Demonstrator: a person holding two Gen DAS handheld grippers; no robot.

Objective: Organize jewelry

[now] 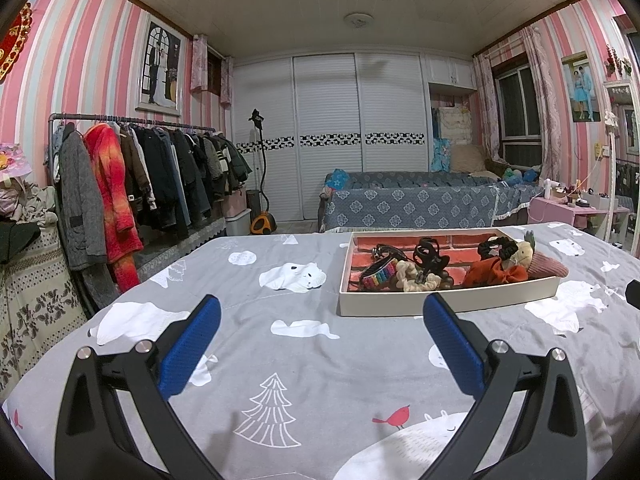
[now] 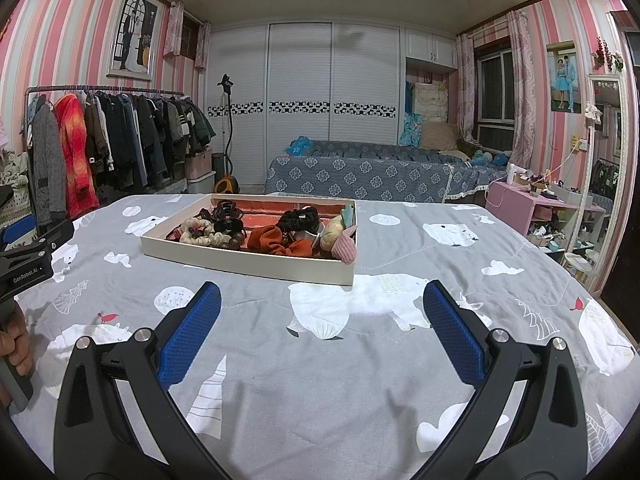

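Note:
A shallow white tray (image 1: 440,301) with a red brick-pattern floor sits on the grey printed bedspread (image 1: 288,360), ahead and right of my left gripper (image 1: 322,312), which is open and empty. Inside lie a rainbow bracelet (image 1: 380,274), a cream scrunchie (image 1: 420,280), a black claw clip (image 1: 428,254), a black scrunchie (image 1: 496,248), an orange bow (image 1: 496,274) and a pink plush piece (image 1: 548,268). In the right wrist view the same tray (image 2: 248,260) lies ahead and left of my right gripper (image 2: 322,300), also open and empty, well short of it.
A clothes rack (image 1: 132,168) with coats stands at the left. A blue-covered sofa (image 1: 420,204) lies beyond the bed. A pink side table (image 2: 540,208) with small items and a mirror (image 2: 608,160) stand at the right. The other gripper and a hand (image 2: 16,344) show at the left edge.

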